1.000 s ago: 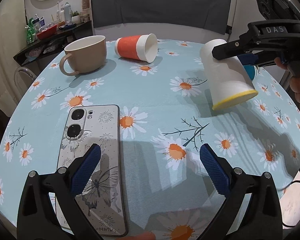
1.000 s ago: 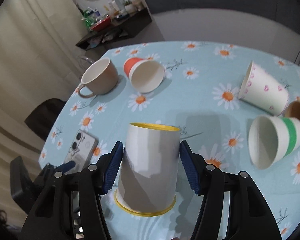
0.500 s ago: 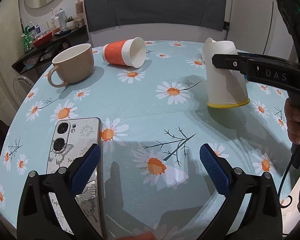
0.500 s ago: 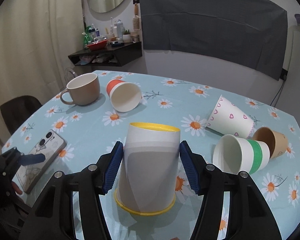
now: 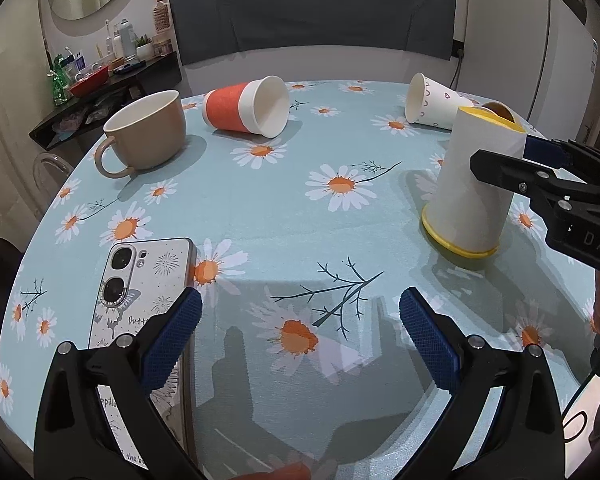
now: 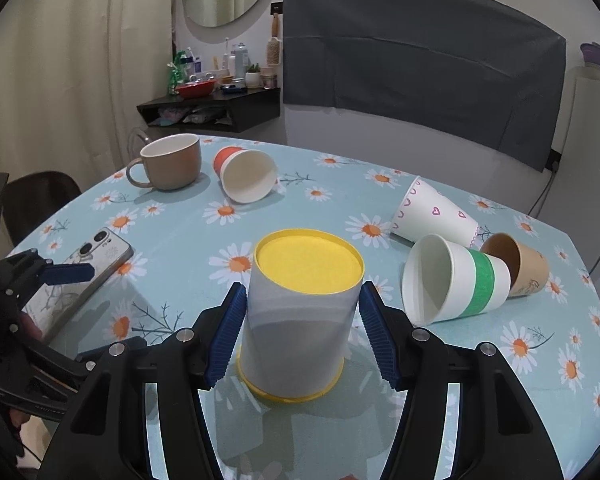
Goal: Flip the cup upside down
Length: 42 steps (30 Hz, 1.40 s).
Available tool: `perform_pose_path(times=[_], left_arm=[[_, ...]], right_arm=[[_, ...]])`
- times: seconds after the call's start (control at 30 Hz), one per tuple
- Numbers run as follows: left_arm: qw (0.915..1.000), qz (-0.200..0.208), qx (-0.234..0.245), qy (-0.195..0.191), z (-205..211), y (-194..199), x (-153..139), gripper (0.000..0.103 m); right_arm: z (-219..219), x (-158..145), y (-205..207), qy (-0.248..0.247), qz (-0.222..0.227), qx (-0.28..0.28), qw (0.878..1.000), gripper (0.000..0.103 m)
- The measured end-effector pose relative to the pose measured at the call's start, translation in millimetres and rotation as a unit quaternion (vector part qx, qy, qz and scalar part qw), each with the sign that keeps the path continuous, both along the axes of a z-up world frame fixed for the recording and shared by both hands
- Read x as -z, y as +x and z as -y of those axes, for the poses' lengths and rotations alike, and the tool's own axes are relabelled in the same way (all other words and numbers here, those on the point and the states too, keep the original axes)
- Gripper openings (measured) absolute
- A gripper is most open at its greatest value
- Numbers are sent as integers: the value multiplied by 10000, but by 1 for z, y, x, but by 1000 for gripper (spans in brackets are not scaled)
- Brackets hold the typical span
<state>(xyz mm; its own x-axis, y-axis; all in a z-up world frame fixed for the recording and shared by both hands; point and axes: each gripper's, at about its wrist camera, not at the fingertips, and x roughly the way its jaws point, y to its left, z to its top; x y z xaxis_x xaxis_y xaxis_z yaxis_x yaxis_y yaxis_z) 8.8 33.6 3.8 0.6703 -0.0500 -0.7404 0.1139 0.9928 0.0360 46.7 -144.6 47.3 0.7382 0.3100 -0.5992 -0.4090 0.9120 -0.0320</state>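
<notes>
A white paper cup with a yellow rim and yellow base (image 6: 300,320) stands upside down on the daisy tablecloth, rim on the table. My right gripper (image 6: 302,320) has its blue pads on both sides of it; the left pad seems to touch, and a thin gap shows at the right pad. The cup also shows in the left wrist view (image 5: 474,184) at the right, with the right gripper's finger (image 5: 540,176) across it. My left gripper (image 5: 300,336) is open and empty, low over the table's near edge.
A phone (image 5: 140,304) lies by the left gripper's left finger. A tan mug (image 5: 148,136) stands at the back left. An orange cup (image 5: 246,106), a hearts cup (image 6: 432,214), a green-striped cup (image 6: 456,280) and a brown cup (image 6: 516,264) lie on their sides.
The right gripper turned the yellow-rimmed cup from tilted in the air to upside down and set it on the table. The pads have eased slightly. The left gripper stayed open.
</notes>
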Motion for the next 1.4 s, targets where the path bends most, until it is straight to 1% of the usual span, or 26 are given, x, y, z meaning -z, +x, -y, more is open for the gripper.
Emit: perform_pose_path(times=[0.17,0.27,0.33,0.4,0.5,0.57,0.63,0.8,0.87,1.03,1.13,1.4], left_arm=[[10000,39,9,42,8,-2,0,97],[9999,81,2,102,12,-3,0,97],[9999,93,7,109,15,-4,1,97],[9999,102,18,88,18,-4,2,97],[9999,121,24,56,21,-5,4,97],[9999,156,29,38,24,-6,5,97],[9998,217,23,31,27,-8,6,97],[9992,397,11,-74,34,-16,7,97],[9987,491,11,-118,35,-19,7,97],[9973,731,-30,-61,37,-26,5,97],[9970,770,-4,-75,36,-27,5,97],[9972,697,-125,-224,29,-24,6,97]], right_arm=[[3,5,-3,27,-98,43,9999,55],[6,8,-8,52,-107,88,9999,57],[9,9,-12,99,-113,110,9998,64],[13,9,-18,137,-110,140,9997,67],[18,10,-27,193,-118,222,9995,75],[24,11,-34,237,-105,303,9992,78],[29,13,-41,237,-62,405,9989,84],[46,19,-58,272,25,681,9973,86],[50,23,-62,212,90,814,9964,87],[60,32,-65,258,137,1021,9943,92],[65,35,-63,360,162,1061,9936,93],[64,37,-62,384,237,1123,9927,94]])
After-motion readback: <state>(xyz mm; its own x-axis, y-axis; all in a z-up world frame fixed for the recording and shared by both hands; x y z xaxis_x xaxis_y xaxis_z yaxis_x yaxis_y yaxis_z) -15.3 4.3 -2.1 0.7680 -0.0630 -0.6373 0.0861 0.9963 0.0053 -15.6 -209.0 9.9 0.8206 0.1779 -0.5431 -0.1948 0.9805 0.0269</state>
